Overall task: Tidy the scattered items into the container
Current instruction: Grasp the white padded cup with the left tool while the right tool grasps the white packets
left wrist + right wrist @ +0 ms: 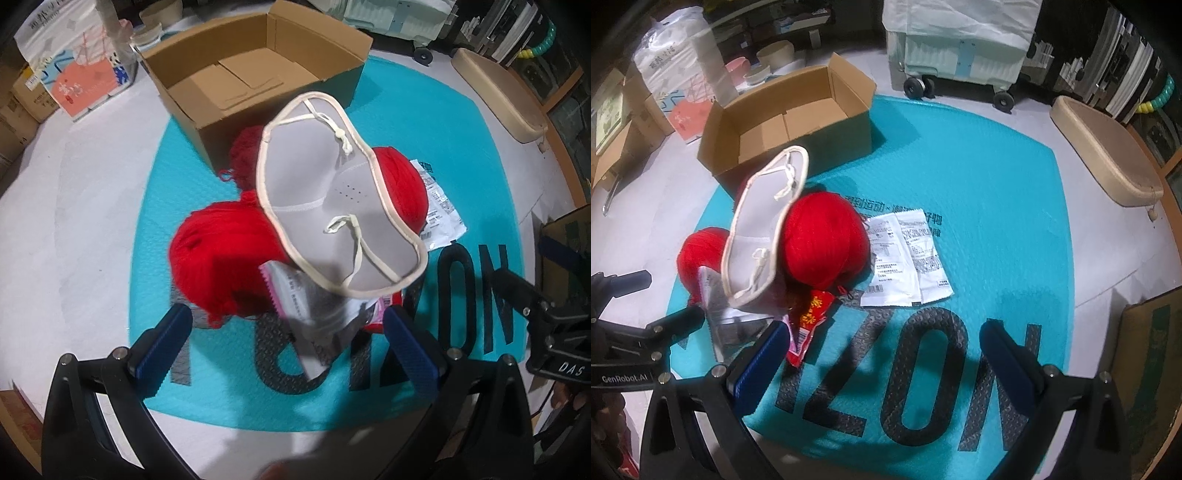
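Note:
An open, empty cardboard box (258, 74) (783, 122) stands at the far edge of the teal mat (406, 92) (960, 166). In front of it a grey mask with cream trim (332, 199) (757, 236) leans upright among three red yarn balls (218, 258) (823, 240). A clear packet (314, 325) (731, 321) lies under the mask, between the wide-apart fingers of my open left gripper (291, 339). My right gripper (886, 354) is open over the mat's lettering, with a red snack packet (809, 317) beside its left finger. Two white packets (439, 203) (905, 254) lie flat to the right.
A beige padded tray (498, 96) (1104, 155) sits at the mat's right. A wheeled covered cart (960, 44) stands behind. Printed bags (81, 66) and cardboard cartons (624, 140) line the left. Another carton (1152, 343) stands near right.

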The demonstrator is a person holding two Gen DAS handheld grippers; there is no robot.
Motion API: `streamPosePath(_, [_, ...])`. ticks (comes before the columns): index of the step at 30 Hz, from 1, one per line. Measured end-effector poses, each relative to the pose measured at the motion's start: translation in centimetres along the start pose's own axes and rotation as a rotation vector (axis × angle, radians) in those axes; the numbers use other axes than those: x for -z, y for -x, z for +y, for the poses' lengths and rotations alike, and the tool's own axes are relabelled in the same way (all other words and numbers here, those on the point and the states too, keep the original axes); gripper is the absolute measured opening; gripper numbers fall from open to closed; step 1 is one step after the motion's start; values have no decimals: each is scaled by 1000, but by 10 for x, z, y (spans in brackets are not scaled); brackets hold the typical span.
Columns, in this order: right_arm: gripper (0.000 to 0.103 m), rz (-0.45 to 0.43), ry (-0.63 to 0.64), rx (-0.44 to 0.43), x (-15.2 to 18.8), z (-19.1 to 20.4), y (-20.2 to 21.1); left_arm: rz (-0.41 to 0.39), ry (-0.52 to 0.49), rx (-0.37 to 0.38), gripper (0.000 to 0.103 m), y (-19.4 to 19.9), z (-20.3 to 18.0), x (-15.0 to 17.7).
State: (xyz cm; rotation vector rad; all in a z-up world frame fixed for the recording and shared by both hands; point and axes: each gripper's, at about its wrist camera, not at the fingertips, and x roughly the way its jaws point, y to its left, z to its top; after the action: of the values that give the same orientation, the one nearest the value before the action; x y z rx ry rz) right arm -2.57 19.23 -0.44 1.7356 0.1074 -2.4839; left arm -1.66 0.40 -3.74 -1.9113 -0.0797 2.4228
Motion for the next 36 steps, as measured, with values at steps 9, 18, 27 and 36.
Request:
streamPosePath(9, [103,30,-30,2,-1,-18,-23,26,-51,33,103,-10,-19,-11])
streamPosePath(18, [103,40,-40,-7,-5,-31,-37,43,-156,77,103,-20,-45,-9])
streamPosePath(27, [103,44,-7,36,-9,-44,-57,45,-170,35,98,-37,-46,-16])
streamPosePath(36, [103,43,143,25,-26,-39,-88,-5,-204,-2,73,-28,-50,-23])
